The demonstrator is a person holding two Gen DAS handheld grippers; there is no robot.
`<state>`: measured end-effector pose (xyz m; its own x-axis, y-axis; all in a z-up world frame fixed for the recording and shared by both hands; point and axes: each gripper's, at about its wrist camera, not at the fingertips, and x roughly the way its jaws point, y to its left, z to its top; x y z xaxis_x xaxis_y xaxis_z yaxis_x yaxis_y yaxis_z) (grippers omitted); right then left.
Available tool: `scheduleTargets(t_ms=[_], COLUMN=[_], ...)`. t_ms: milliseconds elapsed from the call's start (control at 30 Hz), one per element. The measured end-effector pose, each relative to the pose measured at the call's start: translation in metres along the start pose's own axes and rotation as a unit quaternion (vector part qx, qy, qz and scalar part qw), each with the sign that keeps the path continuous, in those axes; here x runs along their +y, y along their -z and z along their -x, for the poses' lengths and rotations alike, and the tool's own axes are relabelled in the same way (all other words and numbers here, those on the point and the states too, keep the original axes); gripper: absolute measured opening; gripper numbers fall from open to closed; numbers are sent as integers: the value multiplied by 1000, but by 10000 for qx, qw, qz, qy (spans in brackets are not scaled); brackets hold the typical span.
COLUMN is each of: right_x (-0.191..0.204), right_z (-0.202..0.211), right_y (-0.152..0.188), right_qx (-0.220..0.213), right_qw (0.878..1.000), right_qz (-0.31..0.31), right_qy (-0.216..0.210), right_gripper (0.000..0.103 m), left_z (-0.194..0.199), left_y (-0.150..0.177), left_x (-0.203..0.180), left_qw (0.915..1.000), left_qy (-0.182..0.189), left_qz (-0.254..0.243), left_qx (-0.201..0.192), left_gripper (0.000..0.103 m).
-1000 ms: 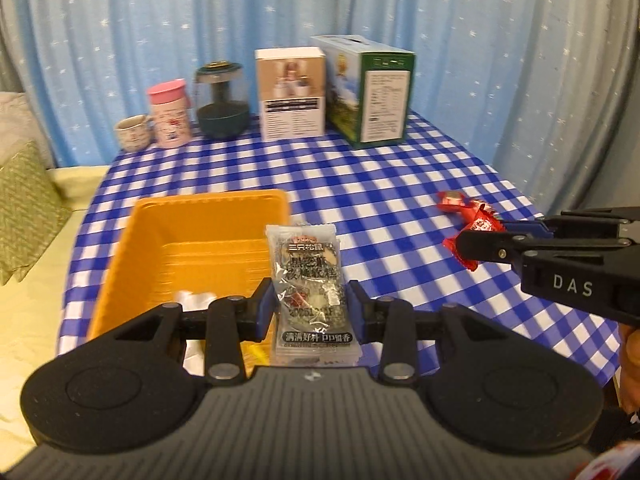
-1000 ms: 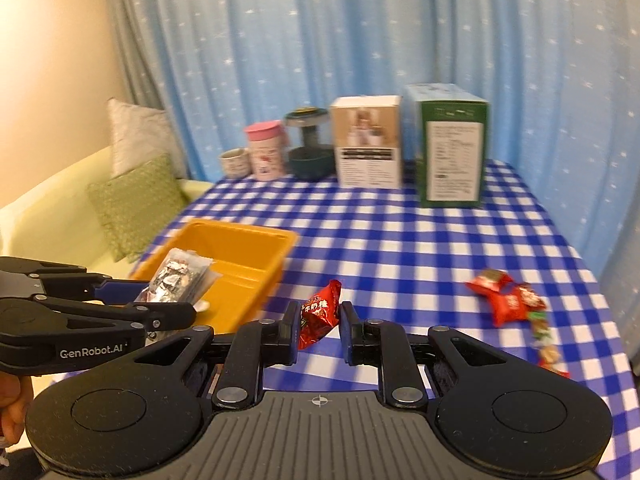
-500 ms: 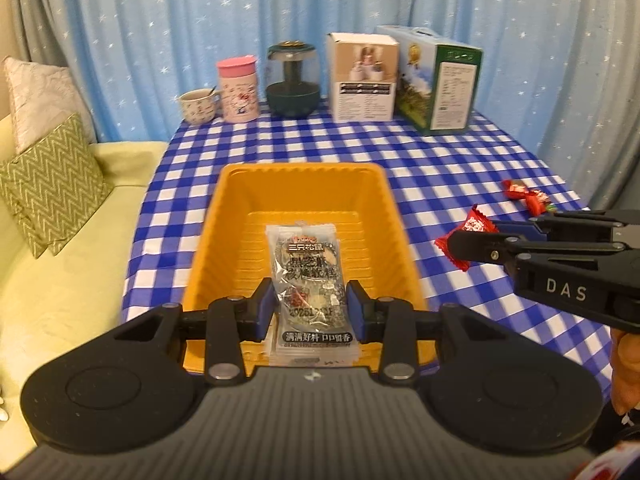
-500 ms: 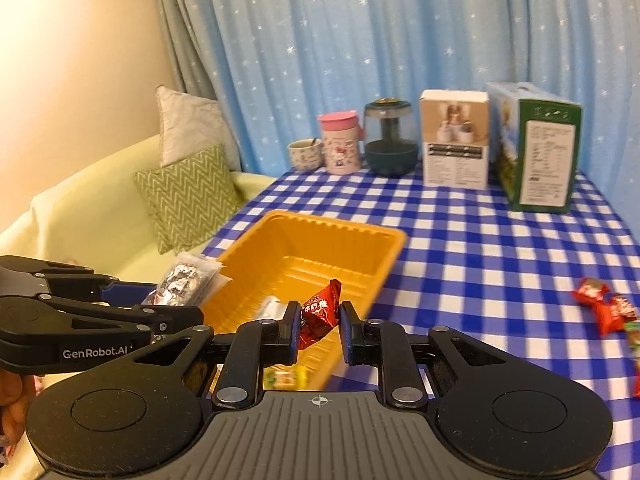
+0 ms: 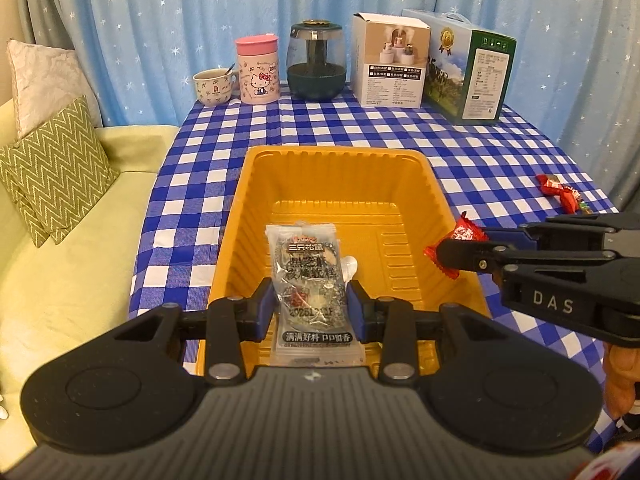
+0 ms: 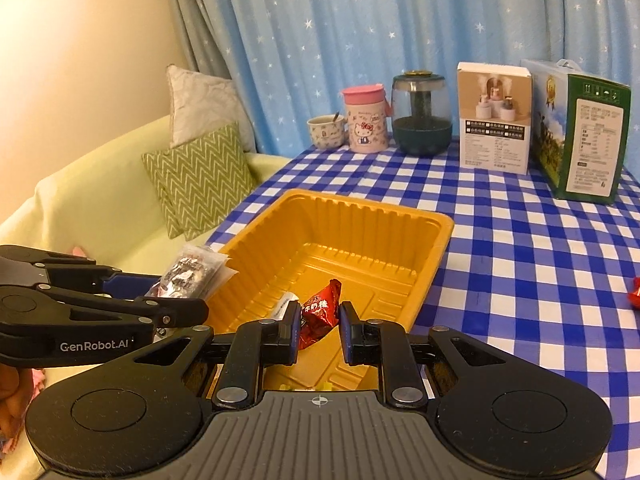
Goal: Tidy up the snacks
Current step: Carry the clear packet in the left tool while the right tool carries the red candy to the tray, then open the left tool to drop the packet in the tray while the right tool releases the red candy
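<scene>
Both tongs moved in over the orange tray [image 5: 336, 168] vs 1 s ago: back then the L view had the tray off to the left w/ only part showing, and the R view had it low-left; now the tray sat centred under both. L tongs [image 5: 312, 308] were clamped on a clear/silver nut-cake packet [image 5: 306, 276], grip unchanged, packet upright-ish over the near half of the tray. R tongs [image 6: 319, 326] were pinched nearly closed on a small red candy [image 6: 320, 310], hovering over the tray's near-right part; in the L view the candy looked to be just over the right rim, so can't tell exactly if fully inside. Neither item released yet. Tray already had a whitish wrapper [image 5: 349, 266] at the bottom, partly hidden behind the packet. More red candies [image 5: 560, 192] were left on the checked worktop [image 5: 480, 152], well apart to the right of the tray. Judgement: carry phase about done, next = drop both into tray; task prob. mid-way since loose candies remained. Risk: candy could fall outside the right rim if let go too early.
</scene>
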<state>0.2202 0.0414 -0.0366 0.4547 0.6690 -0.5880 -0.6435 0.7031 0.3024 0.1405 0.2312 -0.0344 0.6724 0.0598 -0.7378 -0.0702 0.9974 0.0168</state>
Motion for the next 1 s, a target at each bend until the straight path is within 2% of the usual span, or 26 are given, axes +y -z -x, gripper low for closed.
scheduleTargets(t_ms=[333, 400, 833, 1000], right_x=[0, 1, 0, 1], right_z=[-14, -15, -14, -12], right_y=[-3, -3, -2, -2], right_qx=[94, 102, 101, 6], right_qw=[10000, 9999, 9999, 9997], right_qz=[-3, -9, 4, -25], right_qy=[-26, -27, -87, -238], right_gripper=[20, 20, 21, 21], left_z=[-17, -17, 0, 3], left_y=[-2, -2, 4, 6], left_x=[7, 9, 20, 21], left_qw=[10000, 10000, 9997, 9996], left_qy=[-26, -66, -168, -160], left_qz=[31, 38, 159, 191], left_qx=[13, -1, -121, -124], left_gripper=[35, 44, 44, 44])
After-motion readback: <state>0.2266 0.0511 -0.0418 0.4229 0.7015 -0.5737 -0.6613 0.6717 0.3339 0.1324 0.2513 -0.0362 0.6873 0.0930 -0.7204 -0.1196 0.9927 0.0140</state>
